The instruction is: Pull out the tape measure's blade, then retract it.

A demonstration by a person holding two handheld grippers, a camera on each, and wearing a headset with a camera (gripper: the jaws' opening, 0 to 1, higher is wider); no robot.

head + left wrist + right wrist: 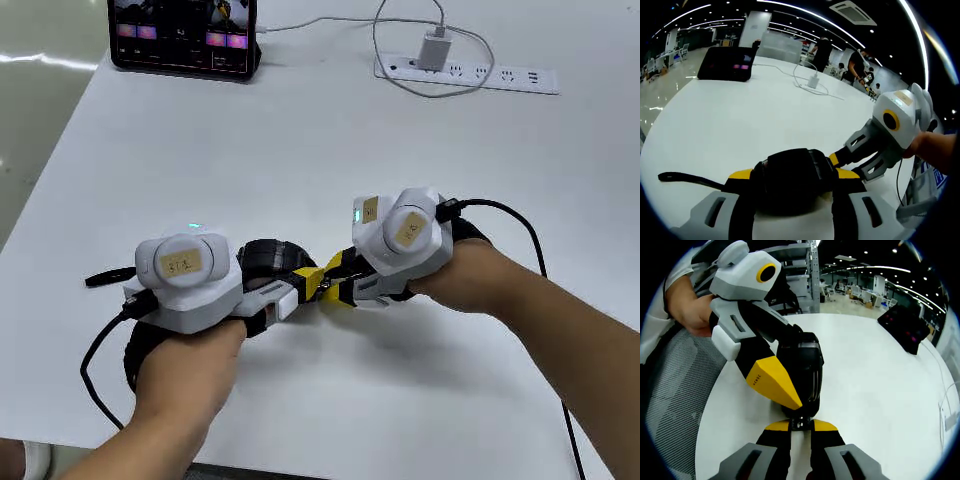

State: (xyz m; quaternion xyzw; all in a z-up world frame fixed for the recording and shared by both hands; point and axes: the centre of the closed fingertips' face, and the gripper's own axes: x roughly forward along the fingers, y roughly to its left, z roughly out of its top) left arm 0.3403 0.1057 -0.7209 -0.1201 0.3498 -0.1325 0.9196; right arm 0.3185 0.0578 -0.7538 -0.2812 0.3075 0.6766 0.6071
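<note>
We work at a wide white table (300,150). Our left gripper (792,176), white-bodied with yellow-tipped black fingers, has those fingers clamped around the round black tape measure (802,365), which sits low over the table between the two grippers. Our right gripper (800,427) has its fingers pressed together on the small metal blade hook (799,422) at the case mouth. We judge the pull-out is only starting. Next we need a straight, steady draw away from the case while the left grip holds firm.
</note>
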